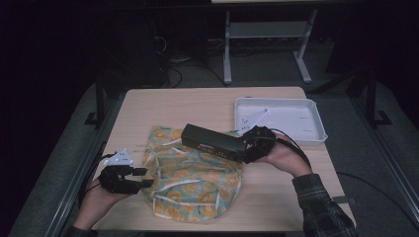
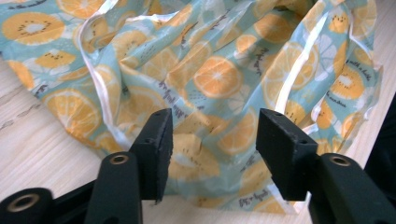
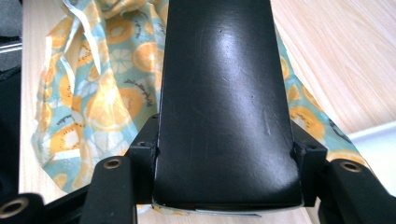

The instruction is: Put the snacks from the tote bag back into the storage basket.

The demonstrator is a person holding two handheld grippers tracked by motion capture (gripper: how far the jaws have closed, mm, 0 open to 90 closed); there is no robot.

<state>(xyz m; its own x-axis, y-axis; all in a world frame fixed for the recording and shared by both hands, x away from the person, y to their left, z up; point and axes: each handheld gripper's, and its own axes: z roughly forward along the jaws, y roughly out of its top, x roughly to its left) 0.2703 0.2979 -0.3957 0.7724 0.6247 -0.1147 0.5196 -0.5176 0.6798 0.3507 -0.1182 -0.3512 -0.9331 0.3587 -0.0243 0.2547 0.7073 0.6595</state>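
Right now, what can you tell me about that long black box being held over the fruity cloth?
The black box is long, flat and rectangular, with a smooth, slightly scuffed, glossy top and small pale markings along its side. The right claw clamps one end between its pads. The box lies roughly level above the fruit-print cloth bag, beside the white tray.

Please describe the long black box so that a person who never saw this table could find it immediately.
On the light wooden table, look at the crumpled turquoise cloth bag printed with orange slices. Above its upper edge, the right gripper clamps one end of a long, flat, matt black rectangular box and holds it over the bag. It is the only dark, rigid thing there; the white plastic tray beside it is pale and shallow.
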